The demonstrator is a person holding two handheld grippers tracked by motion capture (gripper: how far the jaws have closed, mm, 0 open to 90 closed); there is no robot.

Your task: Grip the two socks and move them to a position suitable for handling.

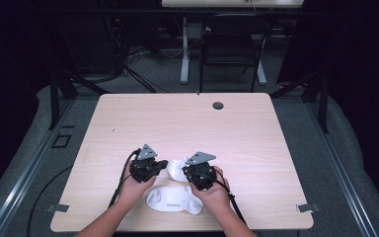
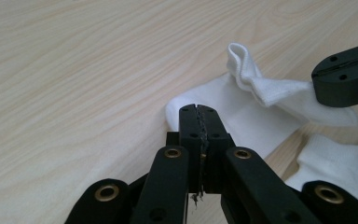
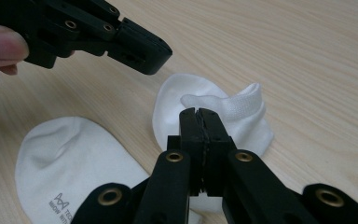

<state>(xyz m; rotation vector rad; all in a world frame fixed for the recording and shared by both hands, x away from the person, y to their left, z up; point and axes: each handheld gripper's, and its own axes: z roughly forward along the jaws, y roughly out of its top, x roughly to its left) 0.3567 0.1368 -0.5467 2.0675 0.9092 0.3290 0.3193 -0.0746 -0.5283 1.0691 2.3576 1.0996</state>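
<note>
Two white socks lie near the front edge of a light wooden table (image 1: 256, 123), low in the centre of the high view. The near sock (image 1: 173, 200), printed with a small grey logo, lies flat between the person's wrists. The far sock (image 1: 176, 169) sits just beyond it, between the two grippers, its cuff folded up. The left gripper (image 2: 199, 122) has its jaws pressed together at that sock's edge; whether any fabric is caught cannot be told. The right gripper (image 3: 199, 123) pinches the raised, ribbed cuff, jaws closed on it. Both hands come in from the bottom edge, forearms angled inward, the left hand (image 1: 134, 190) and right hand (image 1: 216, 193) wrapped round the gripper bodies, cables trailing back.
</note>
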